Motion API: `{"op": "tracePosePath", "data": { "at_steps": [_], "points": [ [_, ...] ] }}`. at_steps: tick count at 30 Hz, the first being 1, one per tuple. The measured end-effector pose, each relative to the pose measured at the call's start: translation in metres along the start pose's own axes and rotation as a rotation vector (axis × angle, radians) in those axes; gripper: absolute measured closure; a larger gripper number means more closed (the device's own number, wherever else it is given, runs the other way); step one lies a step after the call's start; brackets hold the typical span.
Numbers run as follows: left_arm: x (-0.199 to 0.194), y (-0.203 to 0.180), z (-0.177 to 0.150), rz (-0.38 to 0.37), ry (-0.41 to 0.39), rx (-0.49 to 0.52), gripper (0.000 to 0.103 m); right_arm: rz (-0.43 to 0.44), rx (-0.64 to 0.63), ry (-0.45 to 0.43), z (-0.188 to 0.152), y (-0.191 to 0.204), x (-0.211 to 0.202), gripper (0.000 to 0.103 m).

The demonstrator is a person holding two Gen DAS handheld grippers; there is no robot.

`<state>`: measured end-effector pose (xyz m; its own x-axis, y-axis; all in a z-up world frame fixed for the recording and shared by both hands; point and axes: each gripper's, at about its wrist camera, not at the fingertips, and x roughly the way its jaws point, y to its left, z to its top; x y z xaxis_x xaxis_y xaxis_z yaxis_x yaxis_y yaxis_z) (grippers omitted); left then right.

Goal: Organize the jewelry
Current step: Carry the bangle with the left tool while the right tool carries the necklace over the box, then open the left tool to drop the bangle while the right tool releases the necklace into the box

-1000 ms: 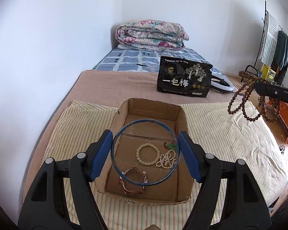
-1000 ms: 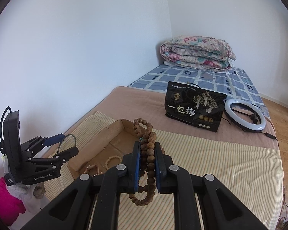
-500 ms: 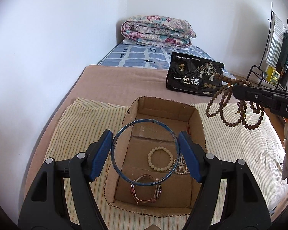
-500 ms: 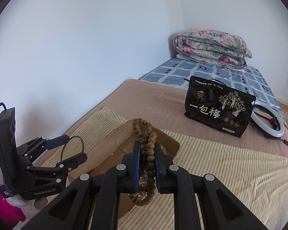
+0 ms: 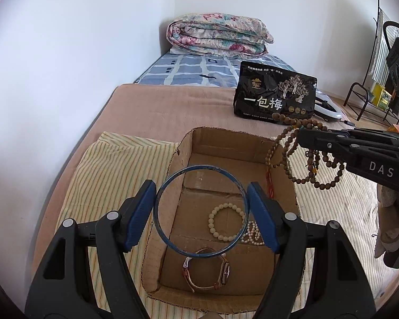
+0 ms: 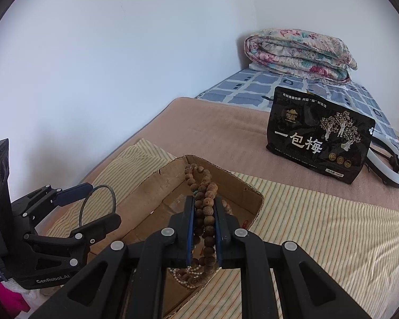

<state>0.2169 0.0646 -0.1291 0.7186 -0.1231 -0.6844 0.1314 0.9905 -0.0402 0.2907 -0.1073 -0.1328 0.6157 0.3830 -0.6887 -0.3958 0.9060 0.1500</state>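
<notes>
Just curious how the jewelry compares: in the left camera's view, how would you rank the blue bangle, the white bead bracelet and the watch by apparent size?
1. blue bangle, though nearness to the camera inflates it
2. and 3. watch and white bead bracelet, too alike to rank

One cardboard box (image 5: 287, 183); one blue bangle (image 5: 201, 211); one wooden bead strand (image 5: 303, 159); one cream bead bracelet (image 5: 226, 222); one pearl string (image 5: 252, 235); one watch (image 5: 207, 273); one black pouch (image 5: 275, 94).

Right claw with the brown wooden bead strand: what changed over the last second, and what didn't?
The right claw, shut on the brown wooden bead strand, travelled from beyond the open cardboard box in over its right wall; beads now dangle over the rim. Nothing grasped or released. Unchanged: left claw clamps the thin blue bangle above the box; cream bead bracelet, pearls and watch lie inside.
</notes>
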Motion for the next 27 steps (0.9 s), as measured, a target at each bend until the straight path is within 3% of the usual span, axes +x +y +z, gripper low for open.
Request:
{"op": "tracePosePath", "data": {
  "at_steps": [22, 27],
  "points": [
    [0.005, -0.006, -0.002, -0.005, 0.018, 0.011, 0.03, 0.019, 0.016, 0.002, 0.005, -0.004, 0.015, 0.092],
    [0.005, -0.007, -0.002, -0.009, 0.022, 0.01, 0.03, 0.024, 0.016, 0.0, 0.006, -0.006, 0.015, 0.082]
  ]
}}
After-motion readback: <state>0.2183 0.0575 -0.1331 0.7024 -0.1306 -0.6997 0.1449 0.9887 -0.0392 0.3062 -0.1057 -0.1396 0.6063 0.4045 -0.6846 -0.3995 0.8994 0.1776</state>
